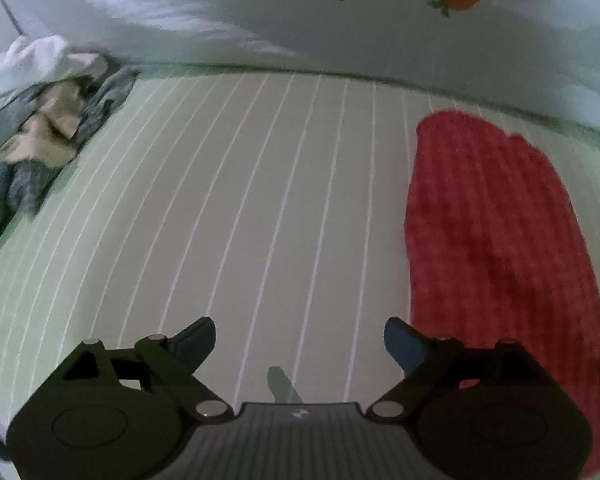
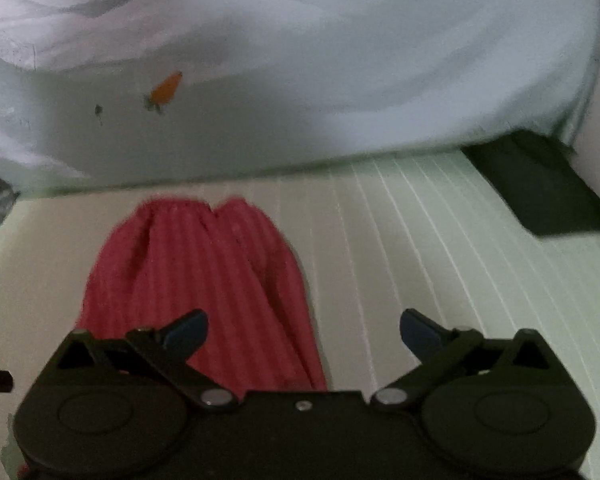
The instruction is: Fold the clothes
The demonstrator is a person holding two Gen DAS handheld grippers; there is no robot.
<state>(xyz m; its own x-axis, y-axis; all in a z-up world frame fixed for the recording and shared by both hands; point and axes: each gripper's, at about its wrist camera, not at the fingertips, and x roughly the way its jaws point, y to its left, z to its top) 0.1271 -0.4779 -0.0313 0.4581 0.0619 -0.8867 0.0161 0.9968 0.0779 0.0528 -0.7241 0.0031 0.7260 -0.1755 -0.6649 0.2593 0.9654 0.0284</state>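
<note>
Red garment [image 2: 196, 280] (near end hidden) under spread jaws.

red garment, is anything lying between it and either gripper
Nothing visible. The red garment lies flat on the striped sheet, directly ahead of the open right gripper and just right of the open left gripper.

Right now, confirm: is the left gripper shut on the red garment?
No: the left gripper is open over the striped sheet, beside the red garment.

The right tool [image 2: 304, 330], jaws apart, hovers over a red ribbed garment [image 2: 204, 280] on the striped sheet [image 2: 440, 260].
</note>
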